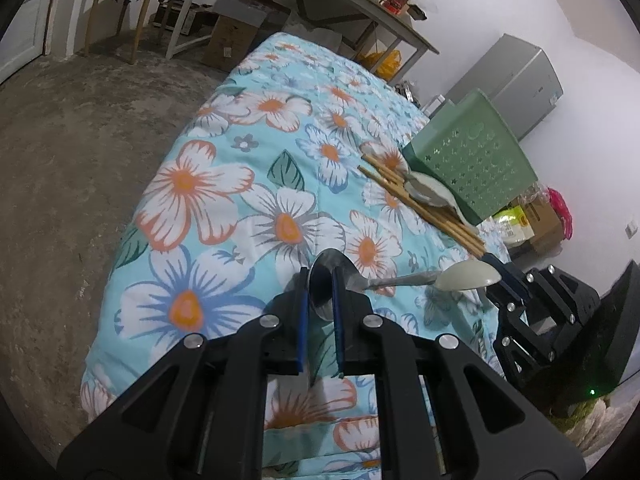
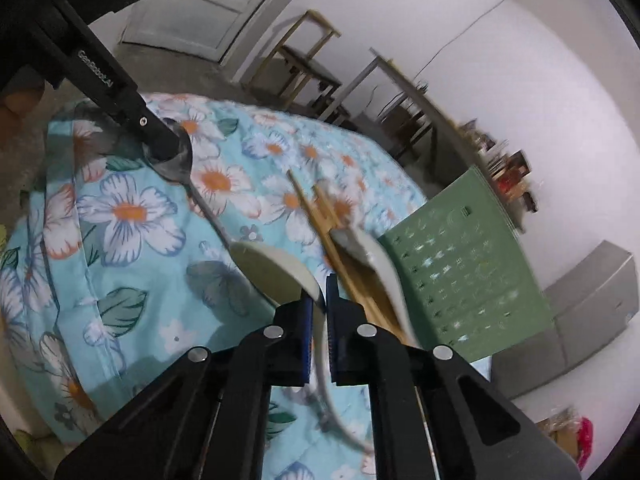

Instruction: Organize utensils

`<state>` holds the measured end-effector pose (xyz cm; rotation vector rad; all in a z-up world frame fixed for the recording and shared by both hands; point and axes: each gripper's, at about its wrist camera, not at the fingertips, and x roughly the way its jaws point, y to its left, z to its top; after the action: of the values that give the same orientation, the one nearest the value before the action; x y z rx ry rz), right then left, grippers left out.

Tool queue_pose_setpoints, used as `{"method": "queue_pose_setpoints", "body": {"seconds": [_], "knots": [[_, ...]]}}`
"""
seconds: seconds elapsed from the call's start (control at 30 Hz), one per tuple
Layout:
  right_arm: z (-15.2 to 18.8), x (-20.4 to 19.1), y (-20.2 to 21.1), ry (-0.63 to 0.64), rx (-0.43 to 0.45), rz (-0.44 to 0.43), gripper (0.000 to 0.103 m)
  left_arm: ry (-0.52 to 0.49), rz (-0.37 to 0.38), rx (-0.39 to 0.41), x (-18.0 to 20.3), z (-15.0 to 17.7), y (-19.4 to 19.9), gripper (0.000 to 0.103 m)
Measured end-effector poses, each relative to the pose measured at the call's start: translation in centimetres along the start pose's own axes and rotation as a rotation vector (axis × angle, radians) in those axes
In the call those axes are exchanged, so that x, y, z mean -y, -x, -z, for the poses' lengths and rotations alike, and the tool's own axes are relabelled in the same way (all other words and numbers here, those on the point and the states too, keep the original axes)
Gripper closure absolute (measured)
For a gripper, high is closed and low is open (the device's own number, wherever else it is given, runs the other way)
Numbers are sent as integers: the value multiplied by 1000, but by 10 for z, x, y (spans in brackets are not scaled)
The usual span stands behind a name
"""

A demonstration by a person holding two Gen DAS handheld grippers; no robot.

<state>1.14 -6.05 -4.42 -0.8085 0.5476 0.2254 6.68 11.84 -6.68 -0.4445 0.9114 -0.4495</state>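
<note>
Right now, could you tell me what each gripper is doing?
Left gripper: shut on the metal spoon.
Right gripper: shut on the white ceramic spoon.

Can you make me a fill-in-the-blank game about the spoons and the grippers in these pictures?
1. The left gripper is shut on the bowl of a ____ spoon.
2. The right gripper is shut on a ____ spoon.
3. The chopsticks lie beside a basket coloured ____.
4. The blanket has a pattern of ____.

Missing words: metal; white; green; flowers
</note>
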Motion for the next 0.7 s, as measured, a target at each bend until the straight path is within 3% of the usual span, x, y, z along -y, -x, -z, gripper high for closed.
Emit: {"method": "queue_pose_setpoints", "body": {"seconds": [0.13, 0.33, 0.5, 0.7], "knots": [[0, 17, 12, -101, 24, 24, 98, 26, 33, 45, 2, -3, 12, 99], [12, 60, 26, -357, 31, 44, 99, -4, 41, 129, 23, -12, 37, 102], [31, 101, 39, -594, 68, 36, 99, -63, 55, 240, 52, -30, 65, 102], [48, 130, 49, -757, 132, 42, 99, -183, 63, 359, 102, -72, 88, 102]]}}
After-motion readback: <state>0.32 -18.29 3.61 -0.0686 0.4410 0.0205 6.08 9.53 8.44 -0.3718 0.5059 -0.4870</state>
